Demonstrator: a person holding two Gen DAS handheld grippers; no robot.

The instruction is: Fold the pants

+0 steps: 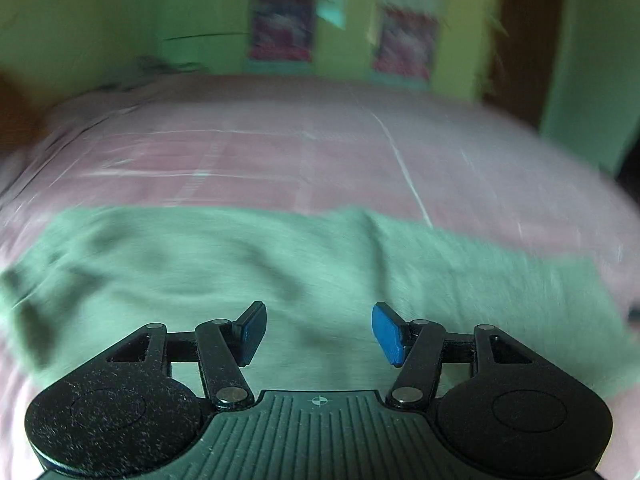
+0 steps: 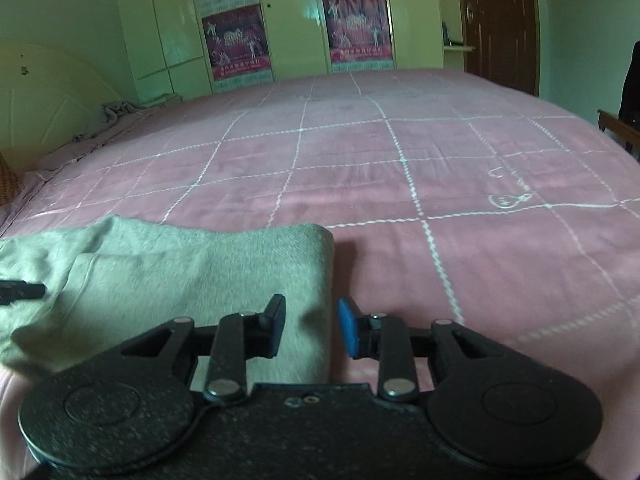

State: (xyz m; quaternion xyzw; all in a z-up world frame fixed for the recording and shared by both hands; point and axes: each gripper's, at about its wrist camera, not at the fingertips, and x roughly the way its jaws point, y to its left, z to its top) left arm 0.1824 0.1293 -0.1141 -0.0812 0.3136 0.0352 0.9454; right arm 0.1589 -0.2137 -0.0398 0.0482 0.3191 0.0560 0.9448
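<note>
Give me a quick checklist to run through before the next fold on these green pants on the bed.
1. Left gripper open and empty: ok, jaws stand wide apart above the cloth.
2. Right gripper open and empty: ok, nothing between the pads.
3. Right gripper lined up with the folded right edge of the pants: ok, the edge runs between its fingers.
4. Pants lying flat: not ok, wrinkles show in the left wrist view.
5. Room on the pink bedspread beyond the pants: ok.
6. Left gripper's exact spot over the pants: cannot tell, that view is motion blurred.
</note>
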